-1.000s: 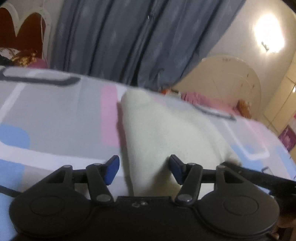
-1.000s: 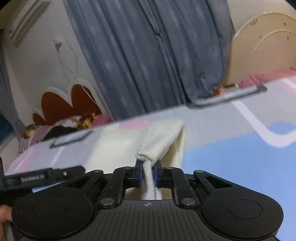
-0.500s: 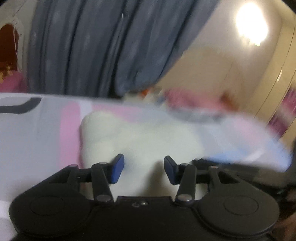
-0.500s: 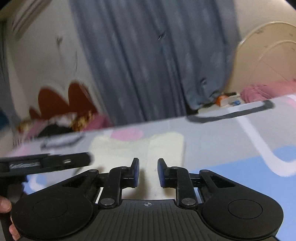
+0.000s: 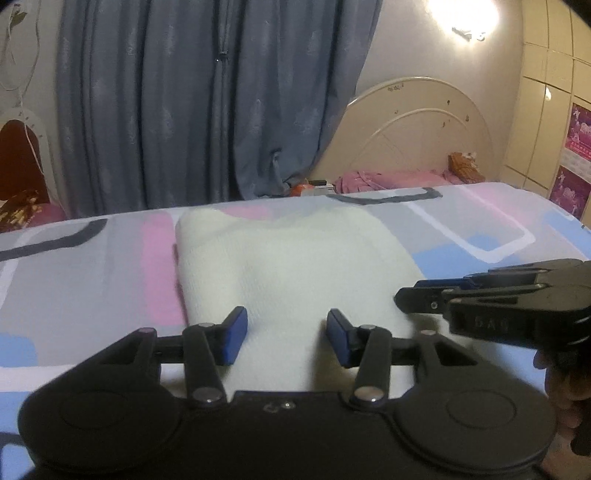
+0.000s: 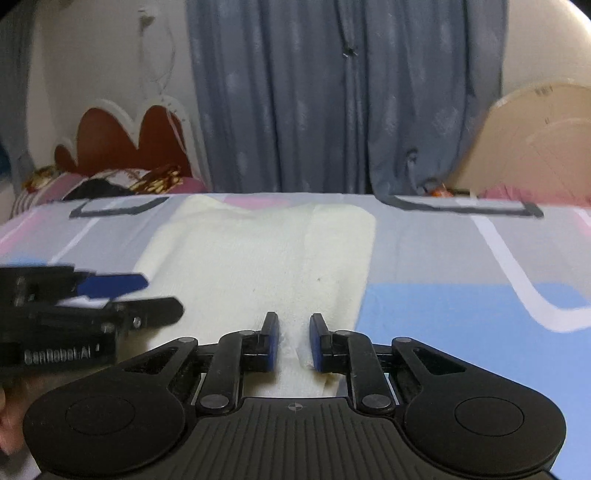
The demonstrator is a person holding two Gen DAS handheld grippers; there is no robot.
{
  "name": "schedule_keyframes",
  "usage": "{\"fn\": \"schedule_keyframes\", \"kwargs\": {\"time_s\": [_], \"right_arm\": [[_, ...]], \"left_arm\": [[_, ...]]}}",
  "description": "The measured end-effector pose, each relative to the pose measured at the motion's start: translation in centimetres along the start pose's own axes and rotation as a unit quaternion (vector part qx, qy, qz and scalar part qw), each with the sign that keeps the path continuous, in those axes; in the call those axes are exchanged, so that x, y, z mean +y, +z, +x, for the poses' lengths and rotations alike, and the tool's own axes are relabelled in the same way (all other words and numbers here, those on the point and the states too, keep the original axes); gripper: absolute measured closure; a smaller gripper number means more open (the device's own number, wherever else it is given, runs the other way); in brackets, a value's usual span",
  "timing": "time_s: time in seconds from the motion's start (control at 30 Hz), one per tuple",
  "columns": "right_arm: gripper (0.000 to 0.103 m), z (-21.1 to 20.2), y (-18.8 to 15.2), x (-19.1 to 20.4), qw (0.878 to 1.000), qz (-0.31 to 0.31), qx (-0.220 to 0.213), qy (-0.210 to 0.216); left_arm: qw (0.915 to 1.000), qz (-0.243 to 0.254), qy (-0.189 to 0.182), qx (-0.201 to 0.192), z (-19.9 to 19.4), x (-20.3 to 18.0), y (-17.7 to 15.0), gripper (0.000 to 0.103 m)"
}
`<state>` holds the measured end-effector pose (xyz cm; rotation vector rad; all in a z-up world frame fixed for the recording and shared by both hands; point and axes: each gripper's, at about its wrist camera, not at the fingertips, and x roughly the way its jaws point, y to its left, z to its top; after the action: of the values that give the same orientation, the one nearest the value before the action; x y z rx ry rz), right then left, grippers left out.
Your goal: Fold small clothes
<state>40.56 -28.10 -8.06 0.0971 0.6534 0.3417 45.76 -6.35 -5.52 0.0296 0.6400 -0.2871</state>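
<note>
Cream garment point(image 5: 295, 266) lies lengthwise toward the bed's point(image 6: 461, 258) far edge; left gripper point(image 5: 283, 334) and right gripper point(image 6: 291, 341) hover parted, empty, over its near hem.

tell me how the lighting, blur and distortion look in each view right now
Left wrist view: a wall lamp blows out to white glare at the top right; the cloth is fairly sharp; the bed edge bows from the fisheye. Right wrist view: no lamp in frame, dimmer and even; the left gripper at the left edge is softly blurred; corners go dark.
</note>
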Motion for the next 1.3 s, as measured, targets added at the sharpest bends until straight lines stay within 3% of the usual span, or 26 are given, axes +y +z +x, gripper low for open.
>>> {"fn": "schedule_keyframes", "kwargs": {"time_s": [0.1, 0.2, 0.33, 0.53, 0.63, 0.7, 0.77, 0.8, 0.97, 1.03, 1.1, 1.17, 1.23, 1.27, 1.3], "right_arm": [[0.087, -2.1, 0.1, 0.5, 1.0, -0.01, -0.011, 0.019], [0.087, -1.9, -2.5, 1.5, 0.998, -0.039, 0.045, 0.014], [0.087, -4.4, -4.8, 2.0, 0.998, -0.049, 0.027, -0.005], [0.087, -7.4, -8.2, 3.0, 0.999, -0.047, 0.017, -0.006], [0.087, -8.1, -7.1, 3.5, 0.999, -0.032, 0.026, -0.017], [0.086, -9.1, -6.8, 3.2, 1.0, -0.014, 0.002, -0.013], [0.086, -7.9, -7.4, 2.9, 0.999, -0.008, 0.042, -0.014], [0.087, -8.0, -8.1, 3.0, 0.999, -0.016, 0.032, -0.015], [0.086, -9.6, -7.9, 3.4, 1.0, -0.004, 0.007, -0.015], [0.086, -8.2, -8.7, 2.9, 0.998, -0.007, 0.052, -0.026], [0.086, -8.4, -8.7, 2.4, 0.998, 0.01, 0.051, -0.023], [0.086, -9.7, -8.3, 1.5, 0.999, 0.04, 0.027, -0.008], [0.07, -10.3, -7.7, 0.5, 0.998, 0.069, 0.009, -0.001], [0.042, -10.4, -7.4, -0.2, 0.996, 0.092, 0.001, 0.004], [0.034, -10.5, -7.0, -0.8, 0.994, 0.11, -0.008, 0.012]], "left_arm": [[0.9998, -0.005, -0.015, 0.007, -2.0, -0.6, -1.3, 0.058], [0.9991, -0.008, -0.01, 0.041, -2.4, -1.7, -4.0, 0.058], [0.9995, 0.0, 0.003, 0.032, -5.1, -2.7, -6.5, 0.058], [0.9992, -0.015, 0.002, 0.038, -6.7, -2.4, -7.6, 0.056], [0.999, -0.017, 0.01, 0.039, -7.9, -2.5, -7.2, 0.056], [0.9989, -0.03, 0.018, 0.03, -8.4, -2.2, -7.2, 0.048], [0.9974, -0.042, 0.021, 0.054, -7.9, -1.5, -7.7, 0.046], [0.9961, -0.04, 0.023, 0.076, -7.3, -1.3, -8.1, 0.049], [0.9964, -0.062, 0.023, 0.053, -8.9, -0.4, -8.4, 0.048], [0.9952, -0.073, 0.03, 0.058, -8.8, 0.1, -8.4, 0.048], [0.9938, -0.098, 0.027, 0.046, -9.5, 1.0, -8.2, 0.048], [0.9926, -0.117, 0.025, 0.025, -10.2, 2.0, -7.9, 0.04], [0.9909, -0.131, 0.029, 0.014, -10.1, 2.8, -7.1, 0.038], [0.9905, -0.134, 0.029, 0.014, -9.9, 3.1, -6.6, 0.038], [0.9902, -0.136, 0.031, 0.012, -9.6, 3.2, -6.1, 0.037]]}}
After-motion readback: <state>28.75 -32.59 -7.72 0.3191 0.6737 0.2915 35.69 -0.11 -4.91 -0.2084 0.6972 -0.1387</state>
